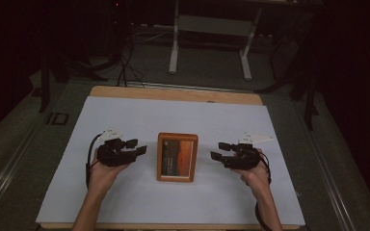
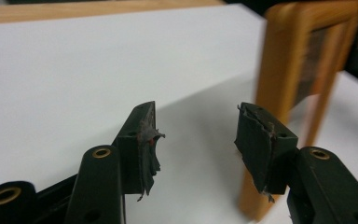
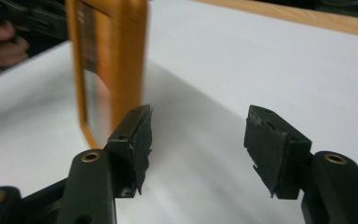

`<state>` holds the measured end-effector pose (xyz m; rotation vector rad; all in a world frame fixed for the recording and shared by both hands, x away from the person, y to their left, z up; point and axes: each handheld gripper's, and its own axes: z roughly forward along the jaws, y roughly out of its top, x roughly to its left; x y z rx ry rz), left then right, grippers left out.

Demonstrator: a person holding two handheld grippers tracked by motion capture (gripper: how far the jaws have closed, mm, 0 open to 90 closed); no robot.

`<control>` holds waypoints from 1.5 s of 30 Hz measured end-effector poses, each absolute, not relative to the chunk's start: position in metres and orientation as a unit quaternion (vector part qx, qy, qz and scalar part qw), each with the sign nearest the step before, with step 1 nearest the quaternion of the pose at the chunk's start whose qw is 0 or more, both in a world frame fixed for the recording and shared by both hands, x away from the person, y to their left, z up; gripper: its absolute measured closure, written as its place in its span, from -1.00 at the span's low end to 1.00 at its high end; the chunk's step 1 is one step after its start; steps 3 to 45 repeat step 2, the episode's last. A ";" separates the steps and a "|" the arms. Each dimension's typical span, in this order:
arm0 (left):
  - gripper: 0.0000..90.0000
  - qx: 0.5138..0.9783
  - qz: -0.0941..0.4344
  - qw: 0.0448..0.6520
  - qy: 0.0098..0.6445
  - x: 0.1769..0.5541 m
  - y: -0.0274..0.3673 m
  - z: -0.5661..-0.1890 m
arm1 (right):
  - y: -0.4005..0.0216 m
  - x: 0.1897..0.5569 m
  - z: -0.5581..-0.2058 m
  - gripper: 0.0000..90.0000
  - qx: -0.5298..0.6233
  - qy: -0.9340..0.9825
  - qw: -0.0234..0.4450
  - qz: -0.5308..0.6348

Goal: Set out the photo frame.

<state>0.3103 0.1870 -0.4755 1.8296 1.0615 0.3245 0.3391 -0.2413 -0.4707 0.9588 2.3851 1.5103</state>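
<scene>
Both tongs rest low over the white sheet (image 1: 125, 202), one on each side of a wooden picture frame (image 1: 177, 157). Left gripper (image 1: 137, 147) and right gripper (image 1: 220, 150) each stand with jaws wide apart, holding nothing, tips pointing toward the frame but apart from it. Bare sheet lies all round. Farther off the wooden table edge (image 1: 173, 94) shows, then grey floor (image 1: 207, 72) and a white stand (image 1: 212, 29) in a dark room.
</scene>
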 end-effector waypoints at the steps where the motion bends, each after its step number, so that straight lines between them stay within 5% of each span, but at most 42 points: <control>1: 0.05 0.754 0.141 0.468 0.439 0.310 0.189 -0.476 | -0.244 0.340 -0.471 -0.11 0.325 0.801 0.086 0.495; 45: 0.04 0.754 0.141 0.468 0.439 0.310 0.189 -0.476 | -0.246 0.340 -0.472 -0.11 0.330 0.806 0.094 0.482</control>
